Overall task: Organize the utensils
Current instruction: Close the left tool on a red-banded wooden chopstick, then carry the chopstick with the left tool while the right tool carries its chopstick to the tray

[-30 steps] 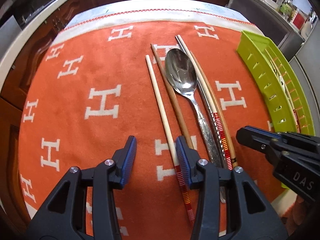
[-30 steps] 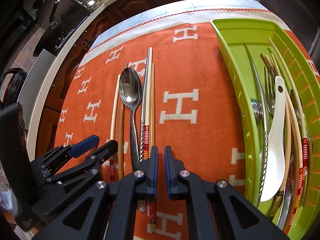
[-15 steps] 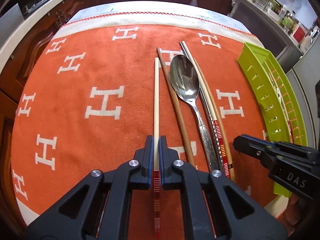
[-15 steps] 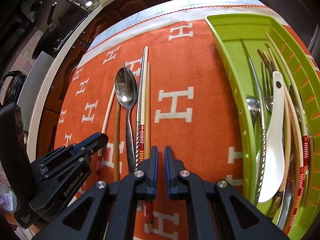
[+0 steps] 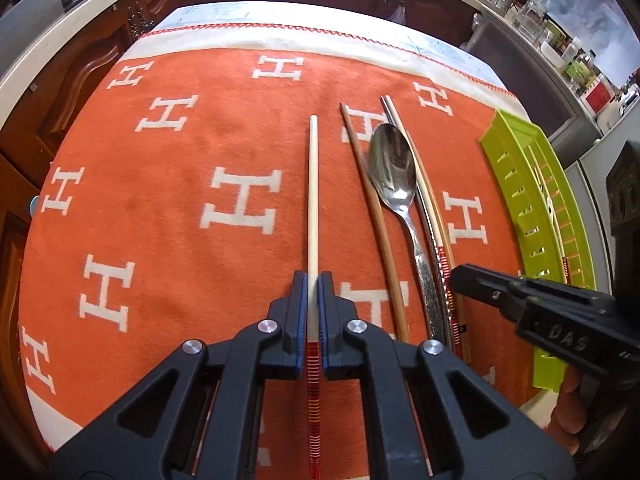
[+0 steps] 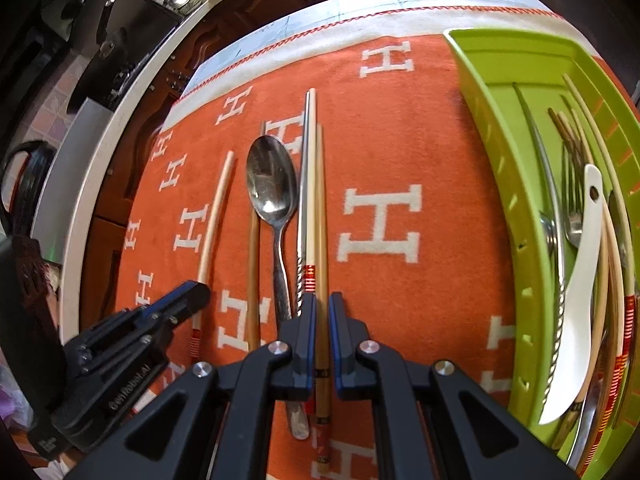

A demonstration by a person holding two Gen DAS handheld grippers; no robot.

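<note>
My left gripper (image 5: pixel 313 308) is shut on a pale chopstick (image 5: pixel 312 200) near its red-striped end. The stick points away from me over the orange cloth (image 5: pixel 160 208), apart from the other utensils. Right of it lie a brown chopstick (image 5: pixel 380 232), a metal spoon (image 5: pixel 392 172), a metal chopstick and a golden chopstick (image 6: pixel 320 200) side by side. My right gripper (image 6: pixel 323 320) is shut with only a slit between its pads. It hangs over the golden chopstick, which shows through the slit. The green tray (image 6: pixel 492 184) on the right holds several utensils, among them a white spoon (image 6: pixel 576 300).
The cloth ends in a white hem (image 5: pixel 280 38) at the far side, above dark wooden cabinets. A person's hand (image 5: pixel 568 412) shows under the right gripper. The tray's slotted wall (image 5: pixel 520 184) stands at the right edge of the cloth.
My left gripper has gone from open to shut on the pale chopstick and drawn it leftwards, away from the spoon group. The right gripper has shifted slightly over the golden chopstick.
</note>
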